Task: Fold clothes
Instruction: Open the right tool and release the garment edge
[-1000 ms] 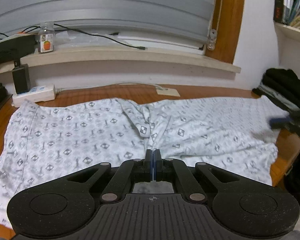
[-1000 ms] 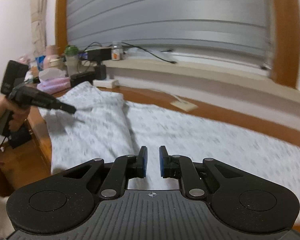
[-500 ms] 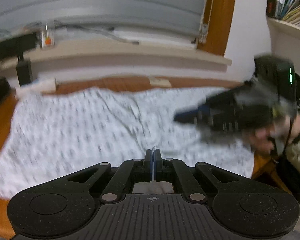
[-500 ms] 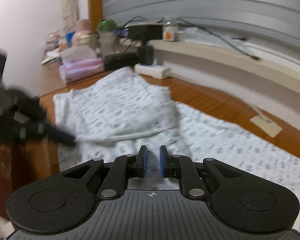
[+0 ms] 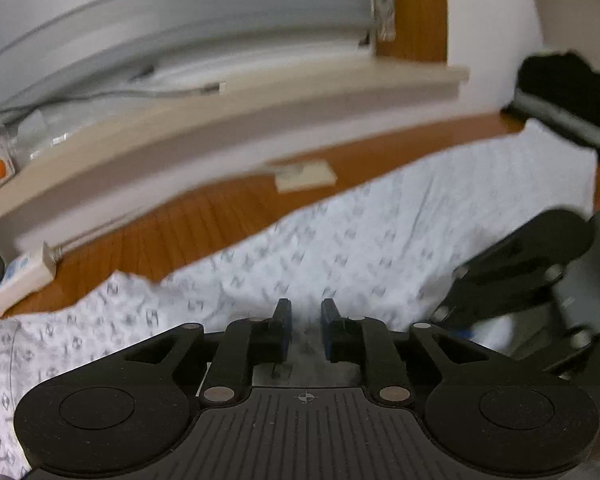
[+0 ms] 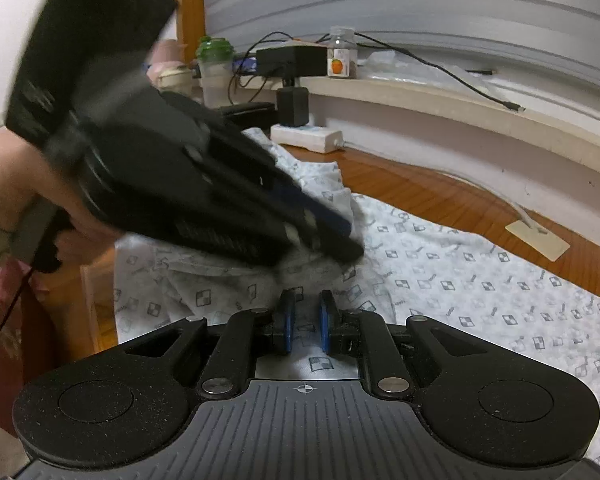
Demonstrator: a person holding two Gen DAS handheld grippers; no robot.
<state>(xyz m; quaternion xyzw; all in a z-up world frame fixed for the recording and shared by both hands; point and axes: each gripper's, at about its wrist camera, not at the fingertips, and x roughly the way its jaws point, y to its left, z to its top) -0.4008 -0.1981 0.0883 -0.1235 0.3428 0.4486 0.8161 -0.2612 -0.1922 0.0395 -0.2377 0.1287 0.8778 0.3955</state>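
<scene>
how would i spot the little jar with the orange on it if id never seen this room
Find the long pale window ledge behind the wooden table. On it, right of the black box with cables, stands a small clear jar with a clear lid. Its white label with an orange fruit picture sets it apart from the green-lidded bottle further left.

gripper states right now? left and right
Left gripper: jaws opening, nothing between them, over the patterned garment.
Right gripper: slightly open, pads clear of the garment.
</scene>
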